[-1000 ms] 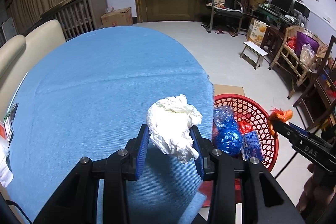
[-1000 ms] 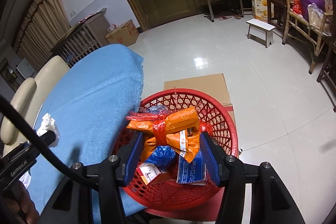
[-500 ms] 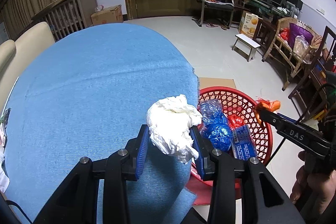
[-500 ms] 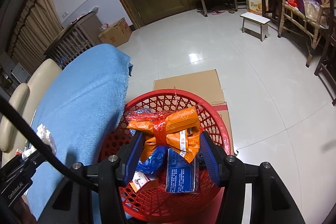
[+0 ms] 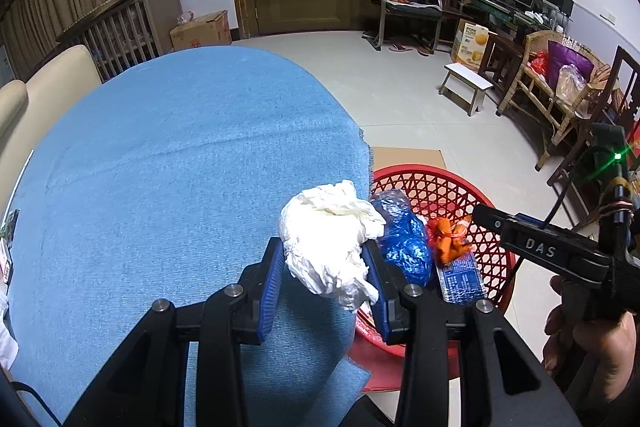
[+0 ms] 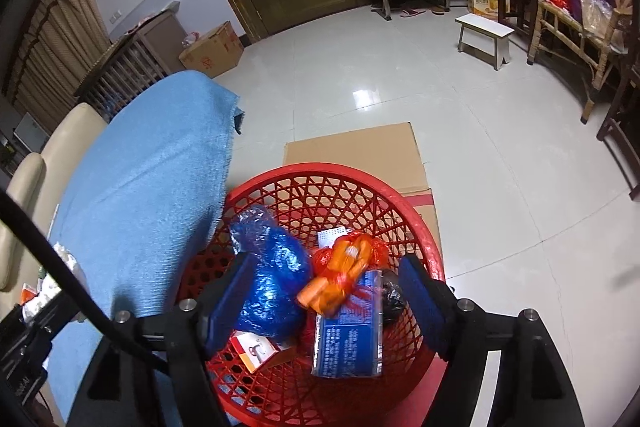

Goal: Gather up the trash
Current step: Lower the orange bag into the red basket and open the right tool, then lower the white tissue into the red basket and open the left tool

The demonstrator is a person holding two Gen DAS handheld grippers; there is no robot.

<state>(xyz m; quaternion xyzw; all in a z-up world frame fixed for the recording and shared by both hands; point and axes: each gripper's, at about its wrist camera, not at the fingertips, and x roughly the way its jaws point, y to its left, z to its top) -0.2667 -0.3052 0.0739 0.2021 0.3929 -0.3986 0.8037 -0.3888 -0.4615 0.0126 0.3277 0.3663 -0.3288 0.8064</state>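
Note:
My left gripper is shut on a crumpled white paper wad and holds it above the right edge of the blue-clothed table, next to the red plastic basket. My right gripper is open above the basket. An orange wrapper lies loose in the basket between the right gripper's fingers, beside a blue bag and a blue packet. The right gripper body shows in the left wrist view.
The basket stands on flat cardboard on the tiled floor beside the table. A white stool, wicker chair, black chair and cardboard boxes stand further off. A beige sofa lies behind the table.
My right gripper has opened and let the orange wrapper drop into the basket. My left gripper has carried the paper wad rightward, closer to the basket.

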